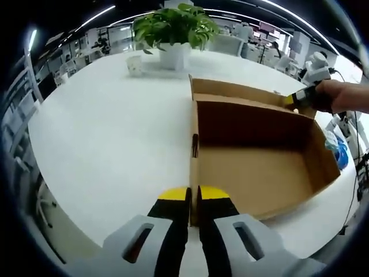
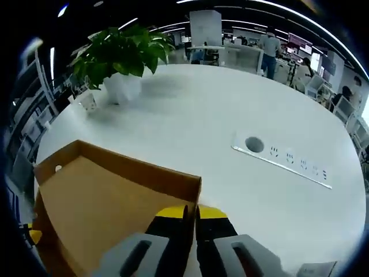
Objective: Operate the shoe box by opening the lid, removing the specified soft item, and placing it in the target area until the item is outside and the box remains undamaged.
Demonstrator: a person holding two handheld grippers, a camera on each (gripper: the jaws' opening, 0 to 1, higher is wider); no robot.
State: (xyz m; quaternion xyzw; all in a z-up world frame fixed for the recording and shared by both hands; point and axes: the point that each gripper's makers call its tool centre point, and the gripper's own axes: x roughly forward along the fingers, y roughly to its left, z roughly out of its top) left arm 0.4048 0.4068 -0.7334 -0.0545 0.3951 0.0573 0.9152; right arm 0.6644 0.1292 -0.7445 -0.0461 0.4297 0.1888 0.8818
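White table (image 1: 104, 138) bears an open brown shoe box (image 1: 253, 173), both grippers' jaws pinching its walls

right gripper (image 2: 192, 212) pinching box wall (image 2: 144, 167); plant (image 2: 118, 55) behind

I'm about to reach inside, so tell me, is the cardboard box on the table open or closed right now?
Open. The cardboard box has no lid over it; the left gripper view looks straight onto its bare brown floor and inner walls.

White round table (image 1: 104, 138), open cardboard shoe box (image 1: 259, 167), potted plant (image 1: 173, 29), small cup (image 1: 134, 65), inset socket strip (image 2: 282, 157)
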